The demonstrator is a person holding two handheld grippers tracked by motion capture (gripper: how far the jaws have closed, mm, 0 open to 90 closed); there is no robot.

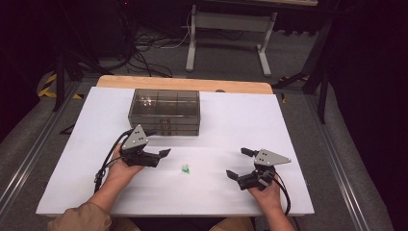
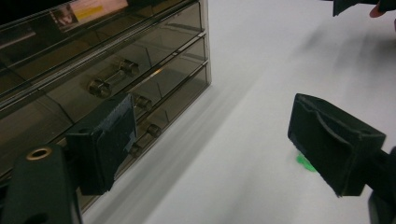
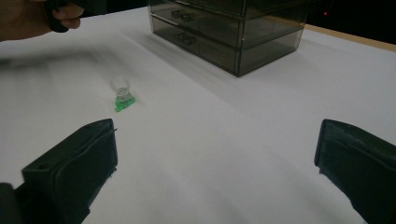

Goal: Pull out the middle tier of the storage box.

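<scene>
Sitting free at lower centre of the high view, the small green-based ring (image 1: pixel 185 169) rests on the white tabletop (image 1: pixel 231 120) between the two grippers, touched by neither; the right gripper view shows a clear rounded top on a green base, finer detail too small to tell. Left gripper (image 1: pixel 163 153) is at centre-left, just below the smoked-plastic drawer cabinet (image 1: pixel 164 111), jaws spread with nothing between them, pointing right toward the ring. In the left gripper view one jaw overlaps the cabinet's drawer fronts and the other half-covers the ring, so the ring lies off to that jaw's side, not centred in the gap. Right gripper (image 1: pixel 236 163) at lower right, jaws wide and empty, aimed left at the ring, well apart from it. My read: both hands are staged for a pickup and the left is the nearer. Room: open white surface all round the ring, nothing to snag. Tight spot is the cabinet front, near the left gripper's upper jaw; swinging that way risks clipping the drawer knobs. Tabletop's near edge runs just below both hands, its right edge well clear of the right gripper.
</scene>
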